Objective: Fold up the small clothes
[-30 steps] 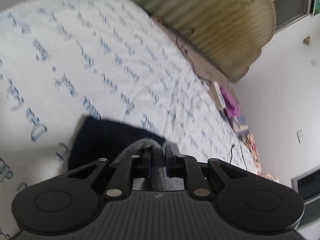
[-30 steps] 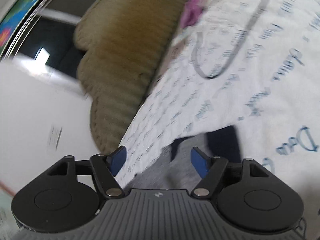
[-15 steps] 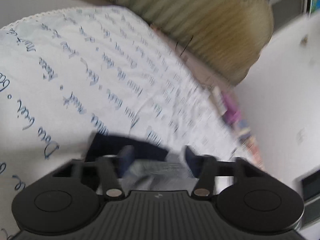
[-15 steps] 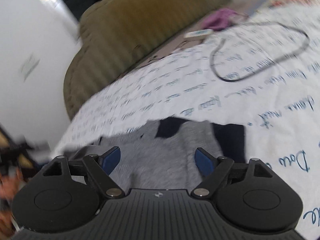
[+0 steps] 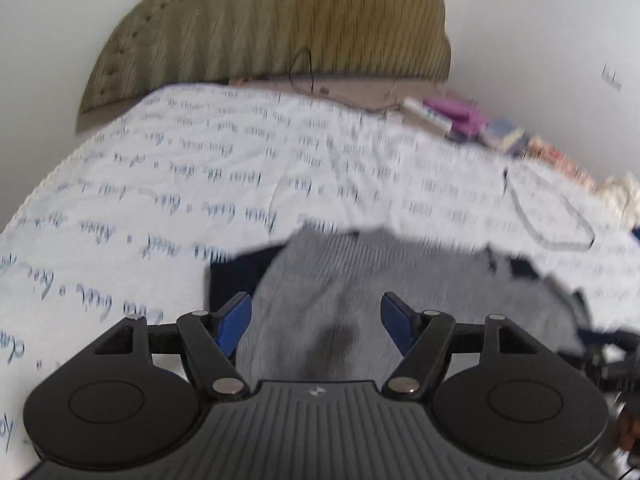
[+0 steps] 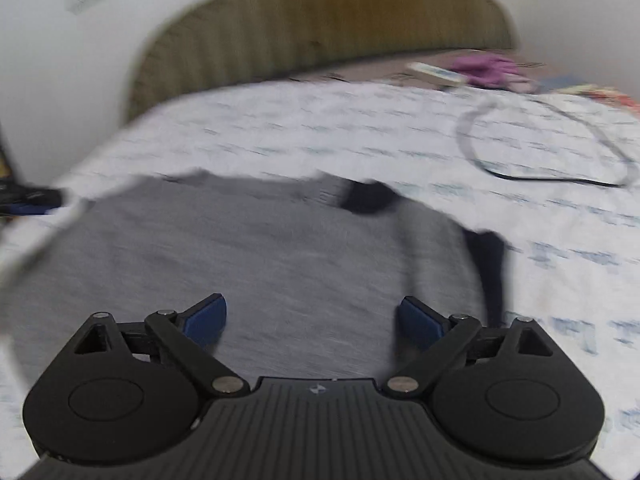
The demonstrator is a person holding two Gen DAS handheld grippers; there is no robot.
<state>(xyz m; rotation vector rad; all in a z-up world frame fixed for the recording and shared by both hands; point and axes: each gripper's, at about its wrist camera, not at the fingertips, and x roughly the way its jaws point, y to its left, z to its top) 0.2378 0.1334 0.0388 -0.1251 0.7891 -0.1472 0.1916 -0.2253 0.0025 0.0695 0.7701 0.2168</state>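
Note:
A small grey garment (image 5: 360, 280) with dark navy parts (image 5: 236, 276) lies flat on the bed's white sheet (image 5: 200, 184) printed with blue script. My left gripper (image 5: 316, 322) hovers just over its near edge, open, its blue pads clear of the cloth. In the right wrist view the same grey garment (image 6: 240, 248) spreads wide, a navy piece (image 6: 488, 256) showing at its right side. My right gripper (image 6: 312, 320) hangs above it, its jaws opening, nothing pinched between them. Both views are blurred by motion.
An olive padded headboard (image 5: 280, 28) stands at the far end of the bed. A dark cable loop (image 6: 552, 148) lies on the sheet at the right. A purple cloth (image 6: 492, 68), a small box and books sit by the bed's far right corner. White walls surround.
My left gripper let go of the grey cloth and spread wide. Both grippers rolled level and drew back, so the garment now lies spread on the sheet. The right jaws widened further.

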